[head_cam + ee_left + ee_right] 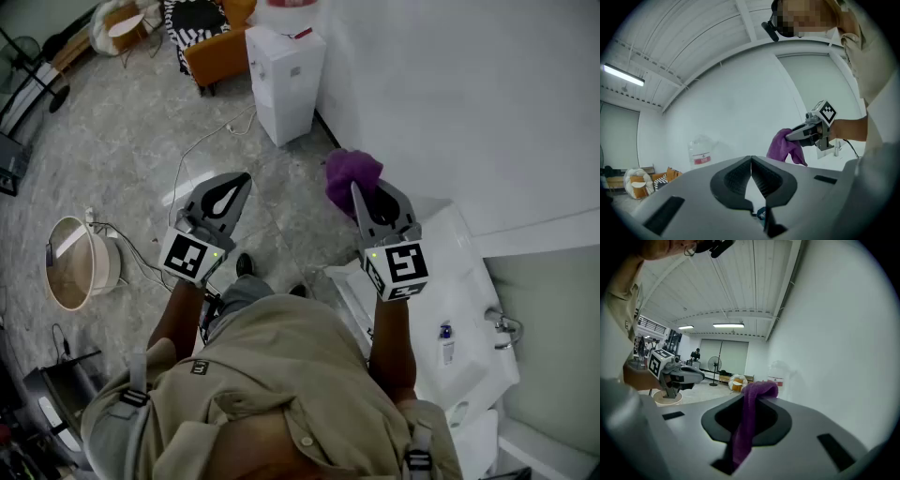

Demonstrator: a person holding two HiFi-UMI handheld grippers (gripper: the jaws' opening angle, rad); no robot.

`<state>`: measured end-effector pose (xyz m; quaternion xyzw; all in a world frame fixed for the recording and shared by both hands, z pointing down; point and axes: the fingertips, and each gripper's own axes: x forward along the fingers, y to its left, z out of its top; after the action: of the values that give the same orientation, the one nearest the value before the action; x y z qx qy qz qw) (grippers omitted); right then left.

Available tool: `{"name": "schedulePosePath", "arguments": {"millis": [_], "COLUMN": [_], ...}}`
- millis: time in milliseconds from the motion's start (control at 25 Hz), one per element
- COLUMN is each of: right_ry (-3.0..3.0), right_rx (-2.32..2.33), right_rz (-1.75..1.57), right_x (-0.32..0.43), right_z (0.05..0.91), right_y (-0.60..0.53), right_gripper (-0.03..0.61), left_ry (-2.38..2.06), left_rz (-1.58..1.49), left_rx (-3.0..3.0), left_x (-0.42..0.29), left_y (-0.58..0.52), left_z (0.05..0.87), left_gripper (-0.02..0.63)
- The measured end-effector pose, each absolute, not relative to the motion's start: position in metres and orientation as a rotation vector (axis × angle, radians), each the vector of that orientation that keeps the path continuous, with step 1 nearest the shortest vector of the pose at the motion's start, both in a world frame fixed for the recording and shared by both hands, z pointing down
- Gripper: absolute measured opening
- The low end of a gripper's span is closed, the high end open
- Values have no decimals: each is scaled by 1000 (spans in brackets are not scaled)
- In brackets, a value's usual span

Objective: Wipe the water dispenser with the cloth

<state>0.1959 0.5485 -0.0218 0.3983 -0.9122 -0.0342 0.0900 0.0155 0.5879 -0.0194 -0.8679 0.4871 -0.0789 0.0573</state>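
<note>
Right gripper pinching purple cloth between jaws, cloth spilling over tips. Left gripper jaws pressing together, nothing between. White water dispenser standing ahead against white wall, well apart from cloth. Red label showing on its bottle, print too small for reading. Grey marbled tile floor lying below; orange sofa sitting beyond.
</note>
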Motion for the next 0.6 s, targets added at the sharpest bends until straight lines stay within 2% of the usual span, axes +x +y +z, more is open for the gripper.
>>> {"name": "schedulePosePath", "arguments": {"millis": [600], "right_ry": [-2713], "right_rx": [1190], "right_rz": [-78], "right_x": [195], "right_z": [-17], "right_y": [552], "right_gripper": [48], "left_ry": [1474], "left_rz": [-276], "left_rx": [-2634], "left_x": [14], "left_y": [593], "left_z": [-16], "left_gripper": [17]}}
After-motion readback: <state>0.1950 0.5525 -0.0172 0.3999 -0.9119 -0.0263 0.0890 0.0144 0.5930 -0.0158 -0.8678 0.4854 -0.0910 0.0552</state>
